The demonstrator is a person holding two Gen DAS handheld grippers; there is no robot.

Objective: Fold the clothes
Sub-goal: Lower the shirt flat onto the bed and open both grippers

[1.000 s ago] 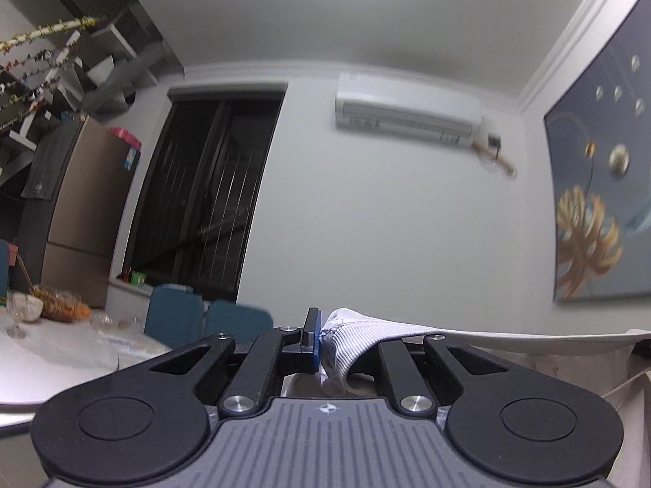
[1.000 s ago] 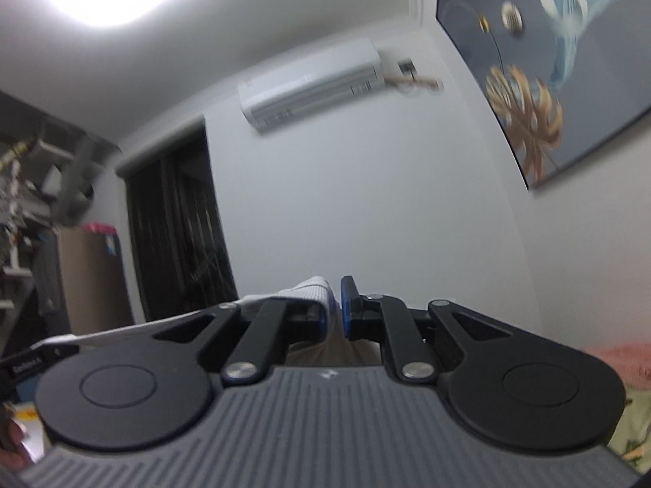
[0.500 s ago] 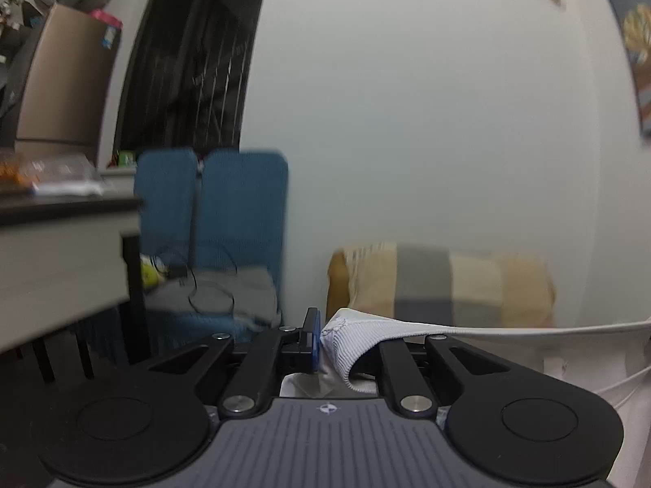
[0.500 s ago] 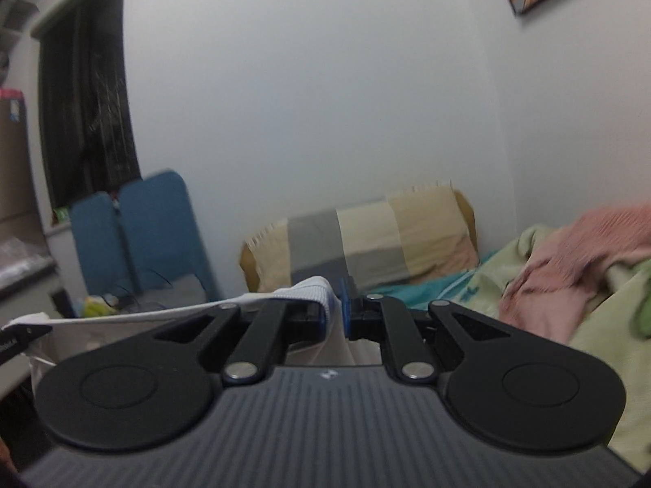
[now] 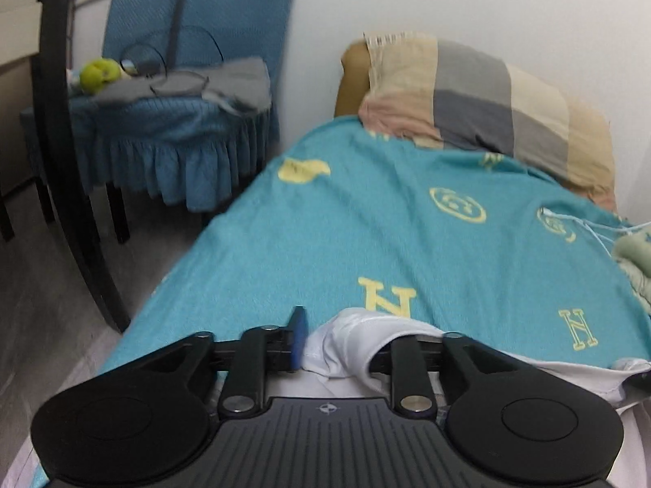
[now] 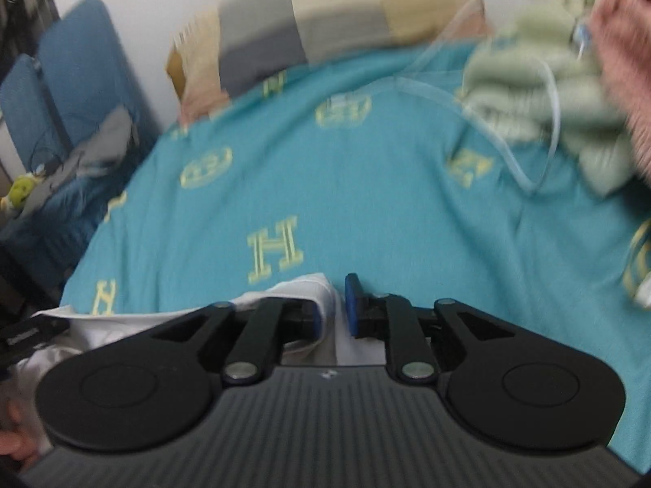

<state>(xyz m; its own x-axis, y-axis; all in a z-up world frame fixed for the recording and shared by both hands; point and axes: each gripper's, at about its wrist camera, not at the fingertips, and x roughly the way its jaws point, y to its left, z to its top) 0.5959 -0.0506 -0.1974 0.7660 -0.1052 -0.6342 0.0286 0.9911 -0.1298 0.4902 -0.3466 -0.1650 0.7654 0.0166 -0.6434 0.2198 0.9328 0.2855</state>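
Left gripper (image 5: 337,339) jaws just opening, white garment (image 5: 350,345) draped loose between them, bottom centre. Right gripper (image 6: 335,309) likewise parting, same cloth beside its left pad. Beyond: teal bedsheet (image 5: 386,236), striped pillow (image 5: 488,93) upper right.

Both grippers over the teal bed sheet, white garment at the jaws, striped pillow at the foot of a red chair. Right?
Not quite: the chair is blue, per the left wrist view. The rest holds: both grippers over the teal sheet, white garment at the jaws, striped pillow beyond.
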